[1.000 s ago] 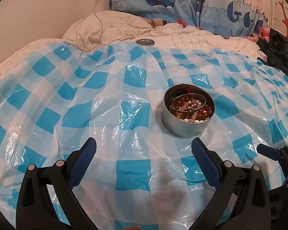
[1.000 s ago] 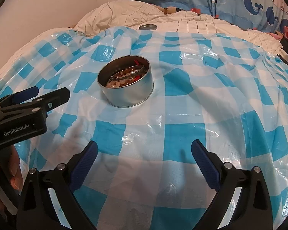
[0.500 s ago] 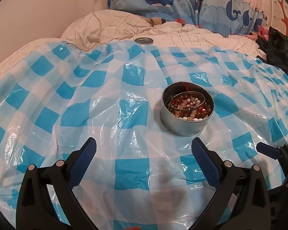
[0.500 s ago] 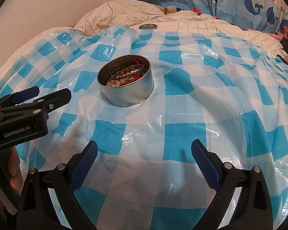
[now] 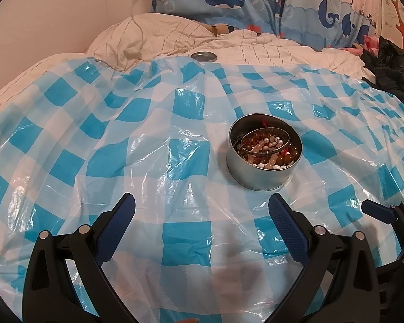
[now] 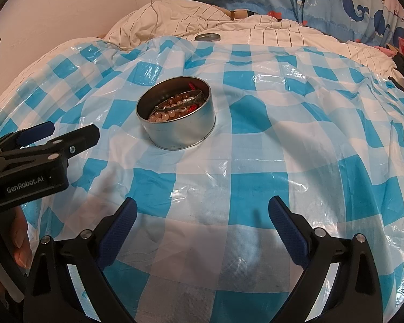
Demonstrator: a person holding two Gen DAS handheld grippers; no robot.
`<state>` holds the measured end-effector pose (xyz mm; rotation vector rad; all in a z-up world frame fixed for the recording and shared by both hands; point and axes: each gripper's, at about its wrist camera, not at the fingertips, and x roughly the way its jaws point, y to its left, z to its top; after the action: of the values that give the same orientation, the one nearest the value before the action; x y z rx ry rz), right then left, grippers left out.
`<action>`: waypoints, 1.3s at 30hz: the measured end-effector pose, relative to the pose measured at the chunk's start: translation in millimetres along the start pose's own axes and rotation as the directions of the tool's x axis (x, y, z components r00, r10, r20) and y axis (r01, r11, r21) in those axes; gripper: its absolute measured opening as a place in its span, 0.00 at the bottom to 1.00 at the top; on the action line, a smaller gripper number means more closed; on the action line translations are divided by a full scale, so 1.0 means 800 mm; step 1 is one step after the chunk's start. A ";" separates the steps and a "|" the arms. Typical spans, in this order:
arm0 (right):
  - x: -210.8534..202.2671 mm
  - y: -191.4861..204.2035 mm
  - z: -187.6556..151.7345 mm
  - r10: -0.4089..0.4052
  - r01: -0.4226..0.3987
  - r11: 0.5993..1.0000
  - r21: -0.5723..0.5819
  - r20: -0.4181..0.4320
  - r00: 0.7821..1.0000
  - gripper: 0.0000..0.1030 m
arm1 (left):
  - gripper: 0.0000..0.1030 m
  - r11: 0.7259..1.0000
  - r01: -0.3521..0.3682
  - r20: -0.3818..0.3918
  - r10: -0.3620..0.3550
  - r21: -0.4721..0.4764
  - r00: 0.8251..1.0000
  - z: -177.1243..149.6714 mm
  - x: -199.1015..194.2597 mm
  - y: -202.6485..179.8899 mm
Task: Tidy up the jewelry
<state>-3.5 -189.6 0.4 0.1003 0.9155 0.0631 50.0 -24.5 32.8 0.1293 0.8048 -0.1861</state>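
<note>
A round metal tin (image 5: 264,158) stands open on a blue-and-white checked plastic sheet (image 5: 153,140), right of centre in the left wrist view and left of centre, in the upper half, in the right wrist view (image 6: 176,121). In it lies a heap of beads (image 5: 269,153), pale, amber and brown, with bits of red, and a metal bangle (image 5: 266,141) resting tilted on top. A flat round lid (image 5: 203,56) lies well apart from the tin, at the upper middle of the frame, on a white striped quilt (image 5: 269,53) just past the sheet's far edge.

The left gripper (image 5: 202,215) has its blue-padded fingers spread wide, holding nothing, low in its frame, near the tin. The right gripper (image 6: 202,218) is likewise spread wide and empty. At the left edge of the right wrist view the left gripper's body reads "GenRobot.AI". A whale-print fabric (image 5: 229,0) fills the top of both views.
</note>
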 end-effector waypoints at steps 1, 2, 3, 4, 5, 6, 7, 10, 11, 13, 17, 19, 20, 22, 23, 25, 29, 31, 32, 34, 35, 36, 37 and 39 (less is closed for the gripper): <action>0.000 0.000 0.000 -0.001 0.001 1.000 0.000 0.000 1.000 0.91 | 0.92 1.000 -0.001 0.000 0.001 0.000 1.000 0.000 0.000 0.000; 0.000 -0.001 -0.001 -0.001 0.001 1.000 0.000 0.000 1.000 0.91 | 0.92 1.000 -0.003 0.001 0.003 0.001 1.000 -0.001 -0.001 0.000; 0.000 0.000 0.000 0.000 0.000 1.000 0.001 0.000 1.000 0.91 | 0.92 1.000 -0.003 0.001 0.003 0.001 1.000 0.000 0.000 0.000; 0.000 0.000 0.000 0.000 0.000 1.000 0.001 0.000 1.000 0.91 | 0.92 1.000 -0.002 0.001 0.002 0.001 1.000 0.000 0.000 0.000; 0.000 0.000 0.000 0.000 0.000 1.000 0.000 0.000 1.000 0.91 | 0.92 1.000 -0.002 0.000 0.002 0.001 1.000 0.000 0.000 0.000; 0.000 0.000 0.000 -0.001 0.001 1.000 0.000 0.000 1.000 0.91 | 0.92 1.000 -0.002 0.000 0.002 0.001 1.000 0.000 0.000 0.000; 0.000 0.000 0.000 -0.001 0.001 1.000 0.000 0.000 1.000 0.91 | 0.92 1.000 -0.002 0.001 0.002 0.001 1.000 0.000 0.000 0.000; 0.000 0.001 0.000 -0.001 0.001 1.000 0.001 0.000 1.000 0.91 | 0.92 1.000 -0.002 0.000 0.002 0.000 1.000 0.000 0.000 -0.001; 0.000 0.001 0.001 -0.001 0.001 1.000 0.000 0.000 1.000 0.91 | 0.92 1.000 -0.003 0.000 0.003 0.000 1.000 0.000 -0.001 0.000; 0.000 0.000 0.000 -0.001 0.001 1.000 0.000 -0.001 1.000 0.91 | 0.92 1.000 -0.002 0.000 0.002 0.000 1.000 0.000 0.000 -0.001; 0.000 0.001 0.001 -0.001 0.001 1.000 0.000 -0.001 1.000 0.91 | 0.92 1.000 -0.005 0.001 0.005 0.005 1.000 0.000 0.000 0.000; 0.000 0.001 0.001 -0.002 0.002 1.000 0.000 -0.002 1.000 0.91 | 0.92 1.000 -0.006 0.000 0.006 0.006 1.000 0.000 0.000 0.000; 0.001 0.002 0.000 -0.002 0.002 1.000 -0.001 -0.003 1.000 0.91 | 0.92 1.000 -0.009 0.000 0.009 0.008 1.000 -0.001 0.000 0.001; 0.002 0.001 -0.002 -0.003 0.003 1.000 -0.001 -0.005 1.000 0.91 | 0.92 1.000 -0.012 -0.001 0.012 0.012 1.000 -0.001 0.000 0.001; 0.002 0.001 -0.002 -0.003 0.003 1.000 -0.001 -0.004 1.000 0.91 | 0.92 1.000 -0.013 -0.001 0.013 0.014 1.000 0.000 -0.001 0.001; 0.002 0.001 -0.003 -0.004 0.004 1.000 -0.002 -0.004 1.000 0.91 | 0.92 1.000 -0.013 -0.001 0.013 0.012 1.000 0.000 -0.001 0.000; 0.002 0.001 -0.002 -0.004 0.004 1.000 -0.003 -0.005 1.000 0.91 | 0.92 1.000 -0.014 -0.001 0.014 0.014 1.000 0.000 -0.001 0.000; 0.002 0.001 -0.002 -0.004 0.004 1.000 -0.003 -0.005 1.000 0.91 | 0.92 1.000 -0.014 -0.001 0.014 0.014 1.000 0.000 -0.001 -0.001; 0.002 0.002 -0.002 -0.004 0.004 1.000 -0.002 -0.005 1.000 0.91 | 0.92 1.000 -0.015 -0.001 0.015 0.014 1.000 0.000 -0.001 0.001; 0.002 0.002 -0.002 -0.004 0.004 1.000 -0.002 -0.006 1.000 0.91 | 0.92 1.000 -0.013 -0.001 0.013 0.014 1.000 0.001 0.000 0.000; 0.002 0.002 -0.002 -0.004 0.004 1.000 -0.003 -0.006 1.000 0.91 | 0.92 1.000 -0.014 -0.001 0.014 0.014 1.000 0.000 0.000 0.000; 0.002 0.001 -0.003 -0.004 0.004 1.000 -0.004 -0.007 1.000 0.91 | 0.92 1.000 -0.015 -0.001 0.015 0.014 1.000 0.001 0.000 -0.001; 0.003 0.001 -0.003 -0.004 0.004 1.000 -0.004 -0.007 1.000 0.91 | 0.92 1.000 -0.014 -0.001 0.014 0.014 1.000 0.001 0.000 -0.001; 0.003 0.002 -0.003 -0.005 0.005 1.000 -0.004 -0.007 1.000 0.91 | 0.92 1.000 -0.014 -0.001 0.014 0.014 1.000 0.001 0.000 -0.001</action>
<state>-3.7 -187.7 -2.4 0.0948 0.9222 0.0609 50.0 -25.3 33.3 0.1480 0.8040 -0.1788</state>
